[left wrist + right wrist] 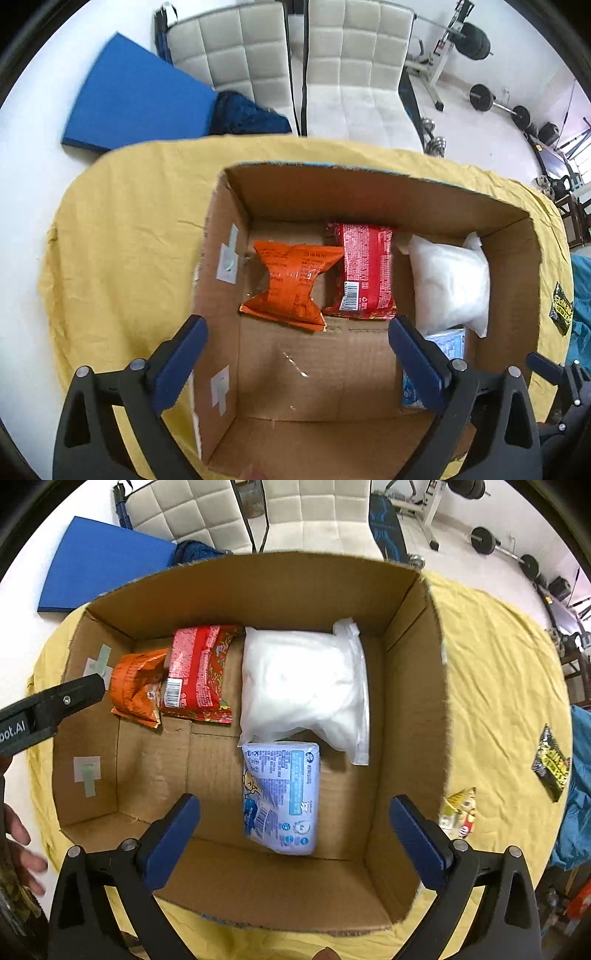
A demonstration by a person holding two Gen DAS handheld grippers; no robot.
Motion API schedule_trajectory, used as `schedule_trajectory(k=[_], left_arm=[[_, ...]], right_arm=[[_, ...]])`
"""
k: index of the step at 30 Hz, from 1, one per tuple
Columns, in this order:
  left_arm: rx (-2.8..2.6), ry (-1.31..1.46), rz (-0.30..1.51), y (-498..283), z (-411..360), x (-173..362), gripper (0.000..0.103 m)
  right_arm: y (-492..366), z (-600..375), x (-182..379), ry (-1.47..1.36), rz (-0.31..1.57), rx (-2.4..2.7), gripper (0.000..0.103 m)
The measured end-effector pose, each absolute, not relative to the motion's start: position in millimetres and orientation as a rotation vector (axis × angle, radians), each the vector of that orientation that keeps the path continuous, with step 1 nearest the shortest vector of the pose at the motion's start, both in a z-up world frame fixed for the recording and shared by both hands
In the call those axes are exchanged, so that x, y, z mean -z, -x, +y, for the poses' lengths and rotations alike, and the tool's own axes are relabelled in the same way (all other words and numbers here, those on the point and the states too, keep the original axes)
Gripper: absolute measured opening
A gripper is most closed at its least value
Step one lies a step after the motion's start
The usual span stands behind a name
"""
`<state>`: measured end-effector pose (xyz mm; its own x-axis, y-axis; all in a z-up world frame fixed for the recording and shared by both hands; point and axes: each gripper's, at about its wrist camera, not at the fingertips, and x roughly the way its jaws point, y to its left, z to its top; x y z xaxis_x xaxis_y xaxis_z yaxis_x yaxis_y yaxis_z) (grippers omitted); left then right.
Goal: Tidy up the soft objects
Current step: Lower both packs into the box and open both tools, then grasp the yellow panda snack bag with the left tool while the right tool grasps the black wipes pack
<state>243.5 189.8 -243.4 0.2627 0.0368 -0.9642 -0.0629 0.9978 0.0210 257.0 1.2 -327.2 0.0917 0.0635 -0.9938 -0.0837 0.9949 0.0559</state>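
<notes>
An open cardboard box (218,295) (410,686) stands on a yellow cloth. Inside lie an orange snack packet (291,284) (135,686), a red packet (365,271) (199,672), a white soft bag (448,284) (299,686) and a blue-white tissue pack (282,794) (448,343). My left gripper (295,360) is open and empty above the box's left half. My right gripper (295,843) is open and empty above the box's near side, over the tissue pack. The left gripper's body (48,705) shows at the left of the right wrist view.
On the yellow cloth (498,672) right of the box lie a black-yellow packet (552,764) (561,308) and a small yellow packet (460,810). A blue mat (136,96), two white chairs (354,74) and gym weights (498,103) are beyond the table.
</notes>
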Motion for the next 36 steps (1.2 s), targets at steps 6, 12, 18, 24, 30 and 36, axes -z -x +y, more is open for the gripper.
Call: schedule_trajectory(k=[6,12,18,24,30,36], left_arm=[[-0.034,0.006,1.218,-225.1,175.8,218.8,0.102],[-0.008,0.033,1.176,-193.2,168.4,191.7,0.102],[-0.010,0.019,1.131,-164.9,157.7,167.5,0.102],[-0.017,-0.003,1.119,-147.6,141.4,158.3,0.102],[-0.005,-0.010,1.126,-142.0,113.7,154.3,0.102],[0.074,-0.059,1.147,-147.3,48.4,156.3,0.102]], right_arm=[[-236.1,-7.6,297.7,0.012,1.416,-0.114,0.103],[-213.7,-11.6,268.3,-0.001,1.370,-0.127,0.103],[-189.8,-20.2,243.4,-0.008,1.331,-0.138,0.103],[-175.5,-33.3,226.3,-0.023,1.305,-0.156,0.103],[-169.7,-58.3,219.1,-0.055,1.296,-0.159,0.103],[-162.0,-138.0,222.9,-0.147,1.313,-0.063,0.103]])
